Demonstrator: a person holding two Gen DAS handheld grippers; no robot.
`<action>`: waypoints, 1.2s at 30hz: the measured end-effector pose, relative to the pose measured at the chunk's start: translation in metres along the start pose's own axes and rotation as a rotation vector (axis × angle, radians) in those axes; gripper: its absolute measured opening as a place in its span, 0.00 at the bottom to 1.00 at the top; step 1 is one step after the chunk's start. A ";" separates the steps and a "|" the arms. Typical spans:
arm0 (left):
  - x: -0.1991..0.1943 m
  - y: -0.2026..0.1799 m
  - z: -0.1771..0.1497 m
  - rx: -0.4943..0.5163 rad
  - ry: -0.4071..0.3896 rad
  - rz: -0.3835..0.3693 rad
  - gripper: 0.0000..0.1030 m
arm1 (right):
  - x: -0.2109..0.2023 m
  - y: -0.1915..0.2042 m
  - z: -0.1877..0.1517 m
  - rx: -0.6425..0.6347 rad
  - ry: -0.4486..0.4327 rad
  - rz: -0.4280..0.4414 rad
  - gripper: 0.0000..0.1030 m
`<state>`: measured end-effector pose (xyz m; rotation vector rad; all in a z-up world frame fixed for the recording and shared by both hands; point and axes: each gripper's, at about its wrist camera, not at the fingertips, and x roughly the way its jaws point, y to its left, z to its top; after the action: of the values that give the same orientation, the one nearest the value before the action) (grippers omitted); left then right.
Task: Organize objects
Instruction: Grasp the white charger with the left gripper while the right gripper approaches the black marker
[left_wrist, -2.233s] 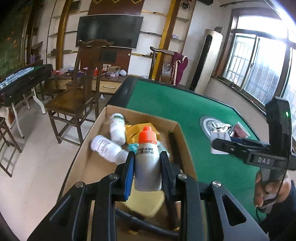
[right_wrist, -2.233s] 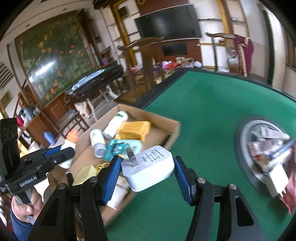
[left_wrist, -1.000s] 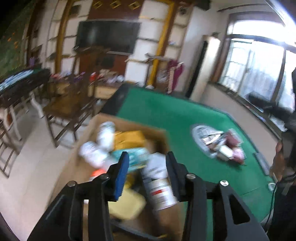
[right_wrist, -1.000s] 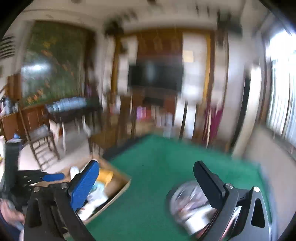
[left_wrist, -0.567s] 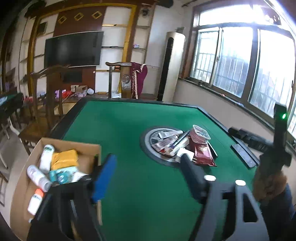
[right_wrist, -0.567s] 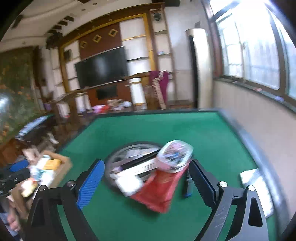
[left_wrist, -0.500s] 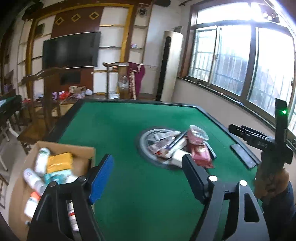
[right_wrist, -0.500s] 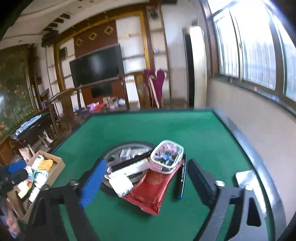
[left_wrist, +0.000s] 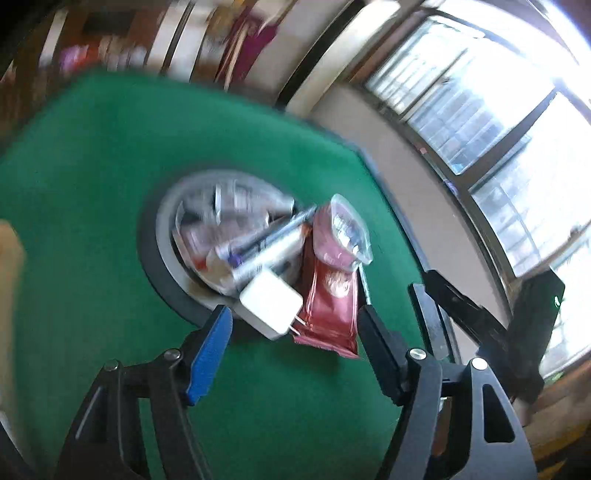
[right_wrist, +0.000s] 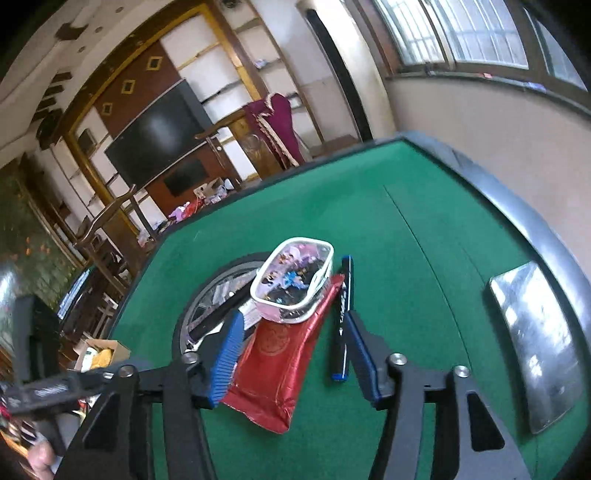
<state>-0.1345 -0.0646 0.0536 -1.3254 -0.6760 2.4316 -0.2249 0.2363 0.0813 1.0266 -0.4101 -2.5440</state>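
A pile of objects lies on the round metal disc (left_wrist: 162, 236) in the middle of the green table. My left gripper (left_wrist: 295, 354) is open and empty, just short of a white charger plug (left_wrist: 269, 304) and a red foil packet (left_wrist: 330, 295). A clear patterned pouch (left_wrist: 347, 229) lies on the packet. My right gripper (right_wrist: 293, 356) is open and empty over the red foil packet (right_wrist: 280, 362), with the pouch (right_wrist: 293, 280) beyond and a blue pen (right_wrist: 341, 317) by its right finger.
The cardboard box (right_wrist: 101, 350) with sorted items sits far left off the table edge. A grey metal panel (right_wrist: 535, 347) is set in the felt at the right. The other gripper (left_wrist: 517, 332) shows at the right of the left wrist view.
Both grippers let go of their objects at the box and swung over to the pile on the disc. They now sit lower and closer to it, jaws wide open.
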 end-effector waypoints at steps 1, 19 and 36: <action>0.009 -0.002 0.000 -0.001 0.012 0.016 0.67 | 0.001 0.001 0.000 -0.002 0.004 0.002 0.59; 0.089 -0.029 0.010 -0.033 0.148 0.456 0.67 | -0.011 0.008 -0.004 -0.008 -0.037 0.021 0.68; 0.015 0.041 -0.009 0.059 0.111 0.452 0.47 | 0.005 0.004 -0.013 -0.005 -0.020 -0.026 0.68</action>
<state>-0.1365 -0.0896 0.0172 -1.7272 -0.2940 2.6596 -0.2181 0.2287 0.0713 1.0114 -0.3983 -2.5790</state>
